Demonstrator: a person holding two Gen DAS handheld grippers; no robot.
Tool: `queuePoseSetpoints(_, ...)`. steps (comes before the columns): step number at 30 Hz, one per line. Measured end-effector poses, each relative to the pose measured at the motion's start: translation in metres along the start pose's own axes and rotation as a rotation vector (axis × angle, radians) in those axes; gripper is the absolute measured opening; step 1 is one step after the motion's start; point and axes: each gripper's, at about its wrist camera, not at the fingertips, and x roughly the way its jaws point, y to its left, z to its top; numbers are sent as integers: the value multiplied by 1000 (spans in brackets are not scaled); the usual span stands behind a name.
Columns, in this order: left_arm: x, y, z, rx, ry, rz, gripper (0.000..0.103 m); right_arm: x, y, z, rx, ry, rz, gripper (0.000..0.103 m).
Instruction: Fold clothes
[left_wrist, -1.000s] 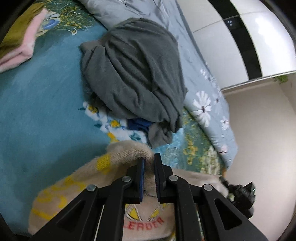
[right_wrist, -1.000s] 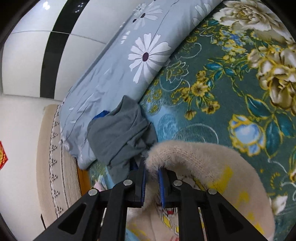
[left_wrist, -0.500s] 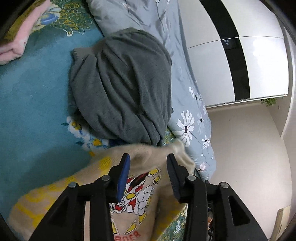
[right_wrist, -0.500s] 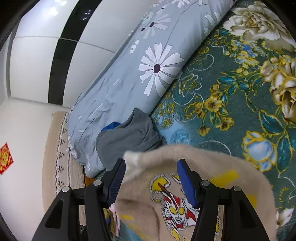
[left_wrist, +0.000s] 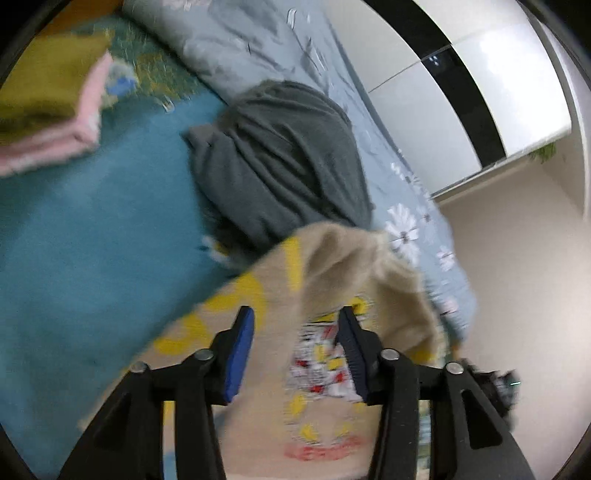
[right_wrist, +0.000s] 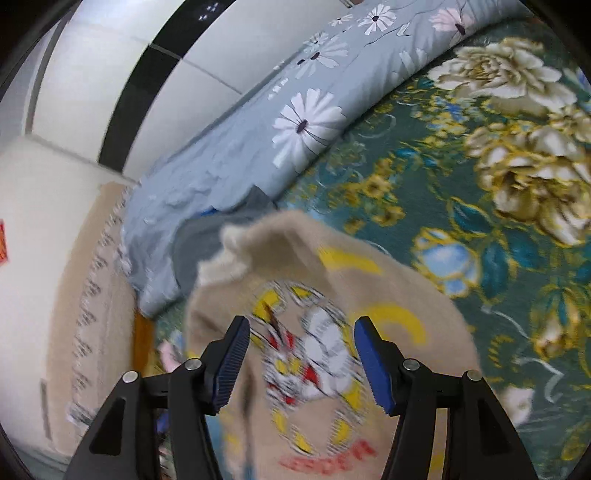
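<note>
A beige fuzzy sweater (left_wrist: 332, 280) with yellow marks and a cartoon print lies folded on the teal floral bedspread (left_wrist: 92, 236). My left gripper (left_wrist: 295, 325) hangs above it, its jaws opening, with the cloth below them and not pinched. In the right wrist view the same sweater (right_wrist: 325, 295) lies under my right gripper (right_wrist: 303, 332), whose jaws stand apart and press on nothing. A crumpled dark grey garment (left_wrist: 288, 162) sits just beyond the sweater, and its grey edge (right_wrist: 207, 232) shows in the right view.
A rolled grey-blue daisy quilt (right_wrist: 306, 122) runs along the bed's far side by a white wall with a black stripe (right_wrist: 147, 88). Folded pink and mustard clothes (left_wrist: 55, 122) are stacked at the far left. The bed edge and floor (left_wrist: 517, 277) lie to the right.
Both grippers were shut on the sweater's folded edge. They let go and opened, and the edge dropped onto the sweater. Both have drawn back from it, and the views are motion-blurred.
</note>
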Motion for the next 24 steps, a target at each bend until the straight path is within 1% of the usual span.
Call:
queuePoseSetpoints(2,-3,9,-7,19,-2,38,51,-3,-10,-14,3,13,-23,64)
queuePoseSetpoints(5,-1,27,-17,-1,18,81,52,-9,-29,-32,43,26,-30,64)
queuePoseSetpoints(7,3,37,-23,3,19,136,54,-13,-38,-40,59,27,-41,64)
queuePoseSetpoints(11,13,54,-28,-17,28,195,57,-19,-55,-50,99,33,-53,64)
queuePoseSetpoints(12,19,54,-29,12,38,208,60,-21,-58,-51,106,32,-52,64)
queuePoseSetpoints(13,25,52,-29,46,56,221,60,-22,-61,-52,109,30,-54,64)
queuePoseSetpoints(15,41,47,-29,127,123,269,60,-25,-65,-54,115,29,-60,64)
queuePoseSetpoints(16,49,47,-29,145,153,288,60,-25,-68,-54,117,30,-64,64)
queuePoseSetpoints(18,59,49,-30,153,197,289,60,-27,-74,-56,127,32,-83,64)
queuePoseSetpoints(21,76,57,-35,184,264,326,65,-24,-80,-61,133,43,-107,64)
queuePoseSetpoints(22,81,60,-38,198,283,358,65,-23,-82,-62,135,46,-115,64)
queuePoseSetpoints(24,87,65,-46,203,307,372,65,-20,-85,-66,141,55,-127,64)
